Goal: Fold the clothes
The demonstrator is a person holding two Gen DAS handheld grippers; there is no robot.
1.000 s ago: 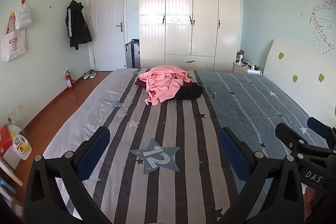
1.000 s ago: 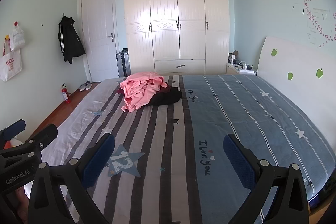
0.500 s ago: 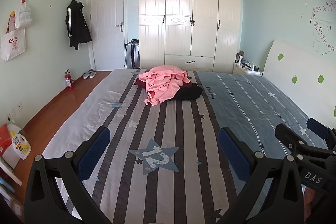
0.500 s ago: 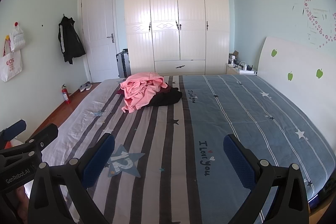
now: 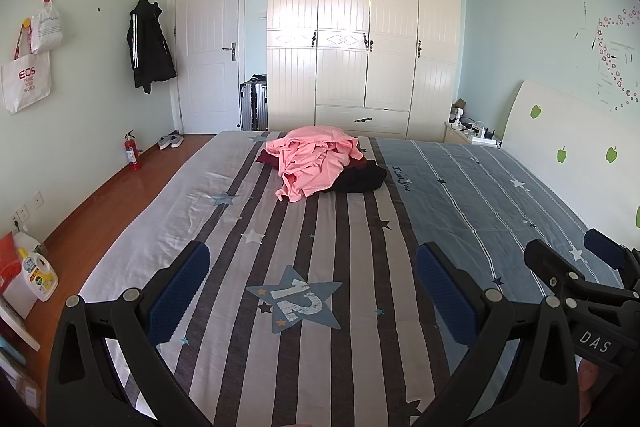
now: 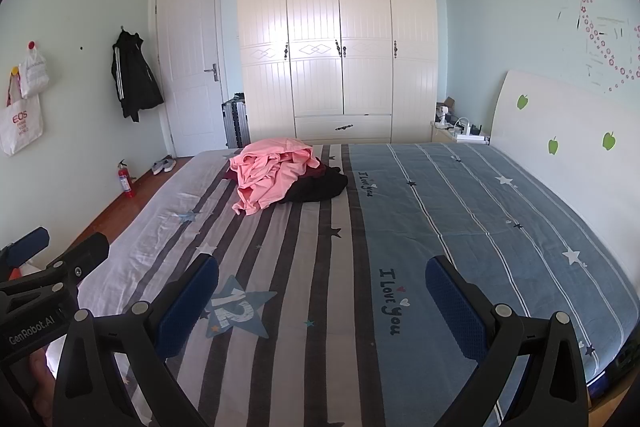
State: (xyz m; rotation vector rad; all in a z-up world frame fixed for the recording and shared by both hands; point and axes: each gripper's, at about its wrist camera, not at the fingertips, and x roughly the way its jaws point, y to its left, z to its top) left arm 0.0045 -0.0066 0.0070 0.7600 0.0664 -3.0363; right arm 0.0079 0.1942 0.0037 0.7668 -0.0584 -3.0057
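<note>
Both grippers, the left gripper (image 5: pixel 312 287) and the right gripper (image 6: pixel 322 291), hover with jaws spread wide and empty above the near end of a striped grey-and-blue bed (image 5: pixel 352 235). A crumpled pink garment (image 5: pixel 316 163) lies atop dark clothes (image 5: pixel 360 181) at the bed's far end, before a cream wardrobe (image 5: pixel 360 39).

Both wrist views are bright and evenly lit by soft daylight. A washed-out glare patch sits on the wardrobe (image 5: pixel 362 39) doors, and the wooden floor (image 5: pixel 108 211) carries a faint sheen. Shadows on the bed (image 6: pixel 460 219) are weak. Focus is sharp throughout. Fisheye distortion bows the walls, and the corners of both pictures fall into black vignette.
</note>
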